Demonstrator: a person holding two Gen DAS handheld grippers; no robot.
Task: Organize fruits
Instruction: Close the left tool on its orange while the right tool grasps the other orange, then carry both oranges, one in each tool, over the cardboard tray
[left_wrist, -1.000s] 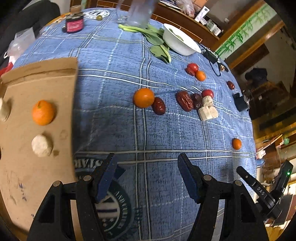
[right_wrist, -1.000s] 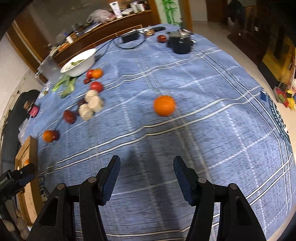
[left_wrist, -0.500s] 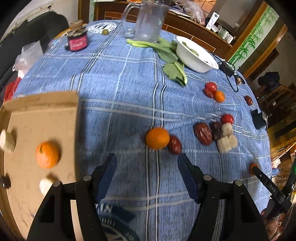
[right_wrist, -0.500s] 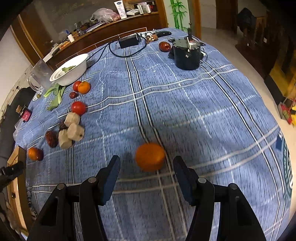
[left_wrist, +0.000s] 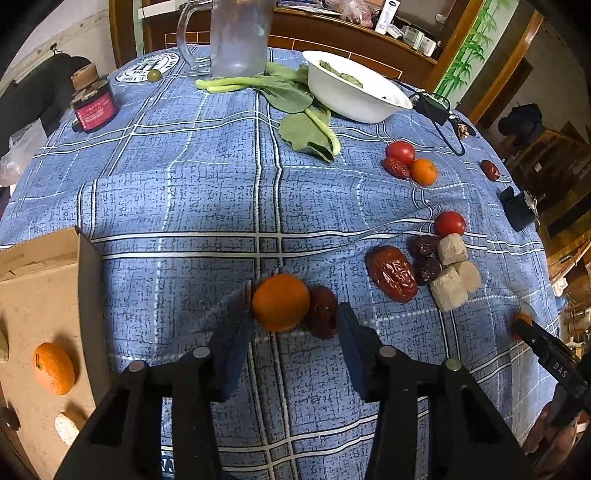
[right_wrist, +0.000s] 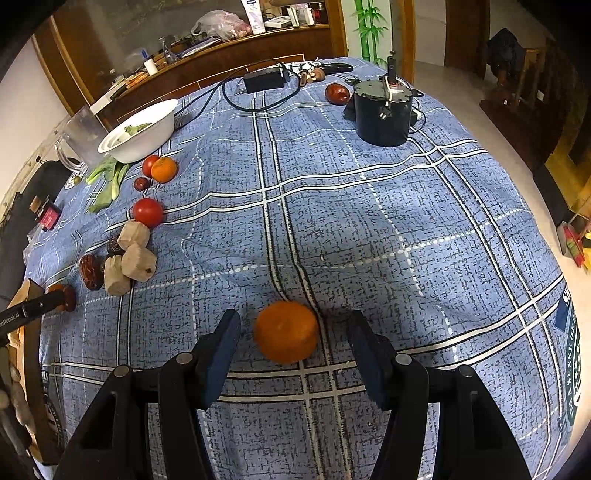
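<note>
Left gripper (left_wrist: 293, 328): its fingers have just been closing around an orange (left_wrist: 280, 302) and a red date (left_wrist: 322, 312) sitting side by side; whether the pads are pressing yet, I cannot tell.
Right gripper (right_wrist: 291, 341): its fingers are standing open around a second orange (right_wrist: 287, 331), with gaps on both sides.
Bench (left_wrist: 207, 177): it is wearing a blue checked cloth.
White bowl (left_wrist: 352, 88): it is sitting far beyond the left gripper's orange.
Cardboard tray (left_wrist: 40, 295): lying left of that orange, it is holding a third orange (left_wrist: 53, 367).
</note>
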